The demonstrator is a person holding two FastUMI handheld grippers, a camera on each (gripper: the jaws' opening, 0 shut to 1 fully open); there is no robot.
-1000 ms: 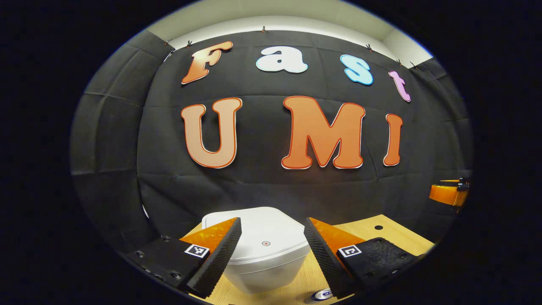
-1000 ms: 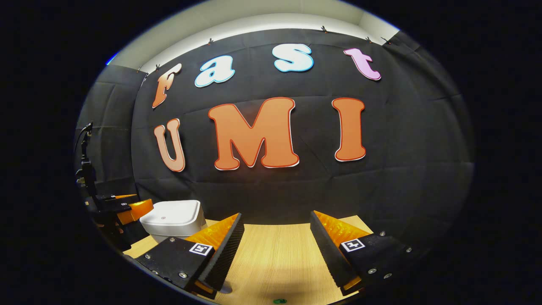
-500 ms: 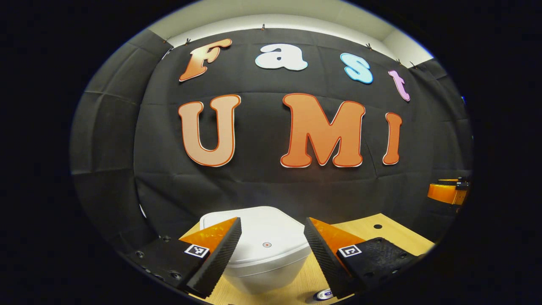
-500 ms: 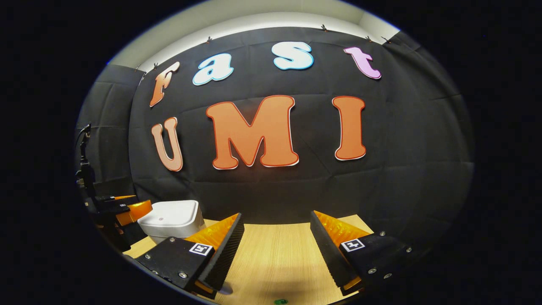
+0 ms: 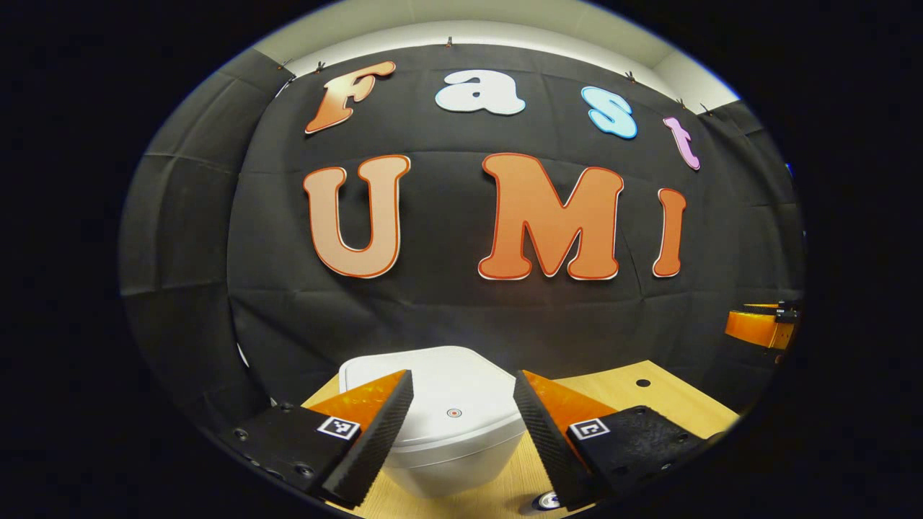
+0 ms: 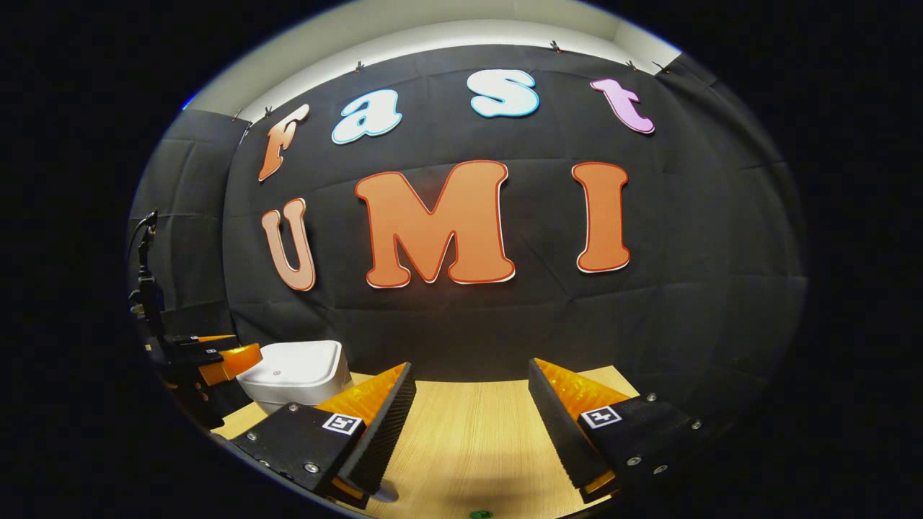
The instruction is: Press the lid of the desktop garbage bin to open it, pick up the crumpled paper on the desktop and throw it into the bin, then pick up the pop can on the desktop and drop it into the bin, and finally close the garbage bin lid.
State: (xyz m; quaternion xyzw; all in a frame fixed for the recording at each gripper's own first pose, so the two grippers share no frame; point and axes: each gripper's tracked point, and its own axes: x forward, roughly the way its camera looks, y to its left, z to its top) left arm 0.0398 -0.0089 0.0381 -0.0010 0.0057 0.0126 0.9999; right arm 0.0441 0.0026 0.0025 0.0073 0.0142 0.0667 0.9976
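Left tongs (image 5: 456, 432): fingers well apart, nothing between them and nothing held; they hang just above and in front of the garbage bin (image 5: 447, 432), apart from it as far as I can judge.
Right tongs (image 6: 469, 425): also spread wide and empty, over bare tabletop (image 6: 469, 432), well apart from the bin.
Left tongs, seen from the right gripper view (image 6: 216, 359): just beside the bin's left side; contact cannot be told.
Bin position: far left of the tabletop, close to the booth wall; lid (image 5: 451, 404) down and flat, so not yet opened.
Press point: small red dot (image 5: 453, 413) near the lid's front edge, lying between the left fingers in the left gripper view.
Bin handling (judgement): light, smooth, stiff plastic shell; likely to slide or tip under an off-centre push. Press straight down on the dot with one fingertip; no grip needed.
Pop can (image 5: 546, 499): probably the metal top at the bottom edge, by the left tongs' right finger. Judged thin-walled, light, slippery; take it across the body, gently.
Crumpled paper: position cannot be told.
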